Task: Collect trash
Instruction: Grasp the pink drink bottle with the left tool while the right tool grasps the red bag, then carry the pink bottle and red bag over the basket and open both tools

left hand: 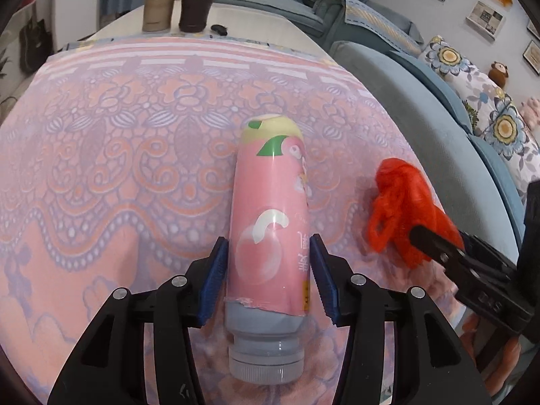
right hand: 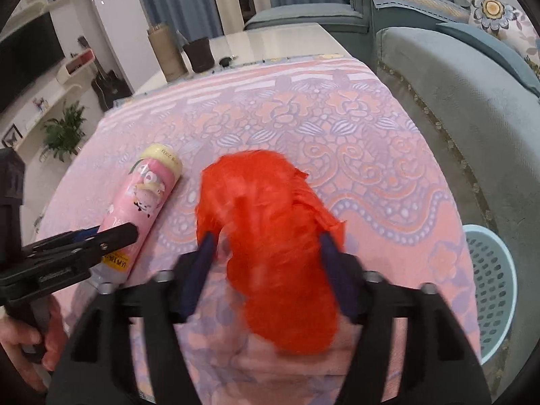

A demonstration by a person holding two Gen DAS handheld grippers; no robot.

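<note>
Blue-padded fingers [left hand: 216, 280] of left gripper [left hand: 270, 283] clamp the pink-labelled plastic bottle [left hand: 270, 229] lying on the pink floral tablecloth [left hand: 118, 168]. Right gripper [right hand: 266, 270] straddles the crumpled orange-red mesh bag [right hand: 270, 236]; grip uncertain. Pale blue perforated basket [right hand: 489, 290] stands beside the table.

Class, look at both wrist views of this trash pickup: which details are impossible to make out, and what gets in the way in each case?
- Bottle contents: left wrist view, the pink label wraps it.
- Red net mesh and the right gripper pads' contact: right wrist view, motion blur.
- Basket contents: right wrist view, cut off by the picture edge.
- Small dark thing at the table's far end: both views, too small.
</note>
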